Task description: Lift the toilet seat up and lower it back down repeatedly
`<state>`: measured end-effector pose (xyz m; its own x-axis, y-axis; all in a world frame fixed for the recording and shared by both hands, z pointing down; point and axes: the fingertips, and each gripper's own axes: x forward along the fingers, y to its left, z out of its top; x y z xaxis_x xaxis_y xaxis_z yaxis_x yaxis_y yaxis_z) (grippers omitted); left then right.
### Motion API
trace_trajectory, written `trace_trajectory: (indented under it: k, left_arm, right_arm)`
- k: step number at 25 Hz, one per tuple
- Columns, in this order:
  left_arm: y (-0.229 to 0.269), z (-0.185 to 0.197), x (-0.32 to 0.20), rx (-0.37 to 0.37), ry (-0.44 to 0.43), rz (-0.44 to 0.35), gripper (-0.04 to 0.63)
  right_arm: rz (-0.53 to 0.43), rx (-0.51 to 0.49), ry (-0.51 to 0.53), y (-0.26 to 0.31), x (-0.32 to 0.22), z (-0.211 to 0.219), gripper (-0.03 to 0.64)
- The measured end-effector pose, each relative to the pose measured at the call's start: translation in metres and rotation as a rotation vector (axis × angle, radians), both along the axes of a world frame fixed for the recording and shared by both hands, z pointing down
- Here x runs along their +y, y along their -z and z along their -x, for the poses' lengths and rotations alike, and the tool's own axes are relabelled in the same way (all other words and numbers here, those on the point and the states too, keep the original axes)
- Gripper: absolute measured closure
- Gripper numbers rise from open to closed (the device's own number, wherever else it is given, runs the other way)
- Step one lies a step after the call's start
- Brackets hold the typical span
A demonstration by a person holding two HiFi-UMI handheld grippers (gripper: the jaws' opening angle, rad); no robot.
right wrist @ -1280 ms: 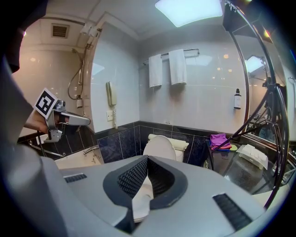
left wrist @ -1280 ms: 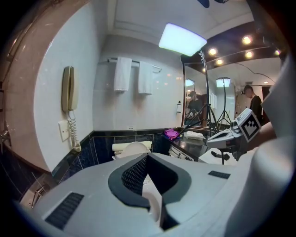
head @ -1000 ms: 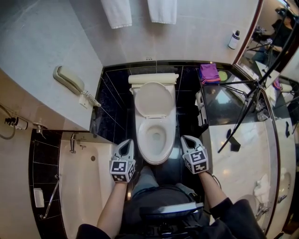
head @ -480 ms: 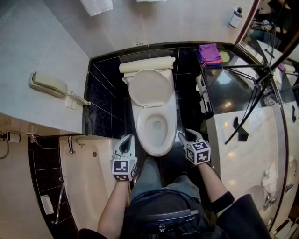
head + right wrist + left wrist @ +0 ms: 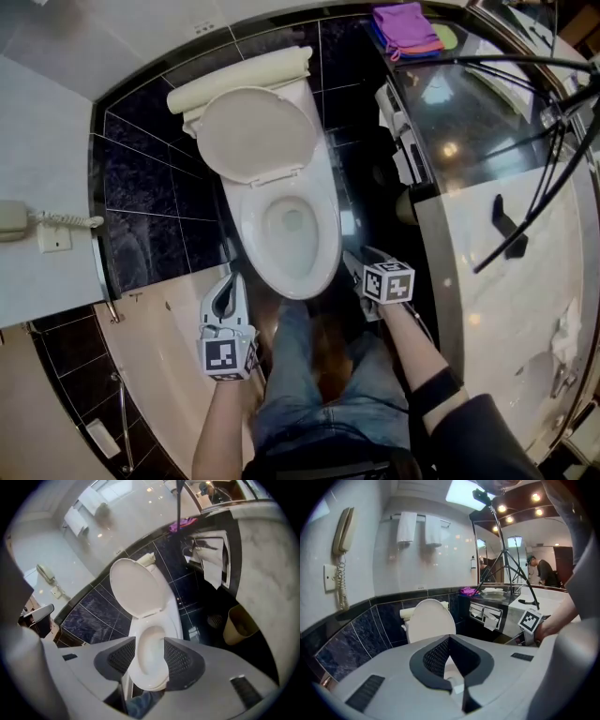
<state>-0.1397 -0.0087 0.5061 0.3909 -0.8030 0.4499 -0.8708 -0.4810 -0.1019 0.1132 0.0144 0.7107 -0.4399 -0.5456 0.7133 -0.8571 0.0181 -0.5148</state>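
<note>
Toilet seat (image 5: 326, 246): as far as I can judge, it lies flat on the rim of the bowl (image 5: 292, 225). No ring shows against the raised part.
Lid (image 5: 255, 134): upright, leaning back toward the wall.
Left hand-held gripper (image 5: 231, 281): clenched, jaws together with nothing between them. It is just beside the bowl's front left and clear of the seat.
Right hand-held gripper (image 5: 356, 261): released. Its jaws have just been opening and stand wide apart. Nothing lies between the pads; the bowl is only seen beyond, through the gap. It is near the bowl's front right, also clear of the seat.
Contact: neither of my tools touches the seat.
Stage: in my judgement this falls between cycles, with the seat in its lowered position and my right jaws readied for a fresh grasp.
Done: the number of lifts completed cannot be read from this moment.
Outstanding: bring the open right jaws to the seat's front edge and close on it. Then raise the seat to the lid, lower it again and repeat.
Risk: the seat edge sits close on the rim, so a shallow bite could slip and let the seat drop.
</note>
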Motion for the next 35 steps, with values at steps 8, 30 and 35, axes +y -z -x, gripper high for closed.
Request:
trace_trajectory:
  k: [8, 30, 35]
  left_arm:
    - [-0.102, -0.001, 0.002, -0.004, 0.038, 0.049, 0.595]
    - [-0.214, 0.015, 0.022, -0.032, 0.046, 0.122, 0.595]
    - [-0.22, 0.007, 0.027, -0.001, 0.059, 0.158, 0.595]
  right_arm:
    - [0.124, -0.117, -0.055, -0.14, 0.013, 0.006, 0.407]
    - [0.239, -0.335, -0.173, -0.26, 0.006, 0.035, 0.463]
    - [0.235, -0.331, -0.169, -0.257, 0.006, 0.034, 0.494]
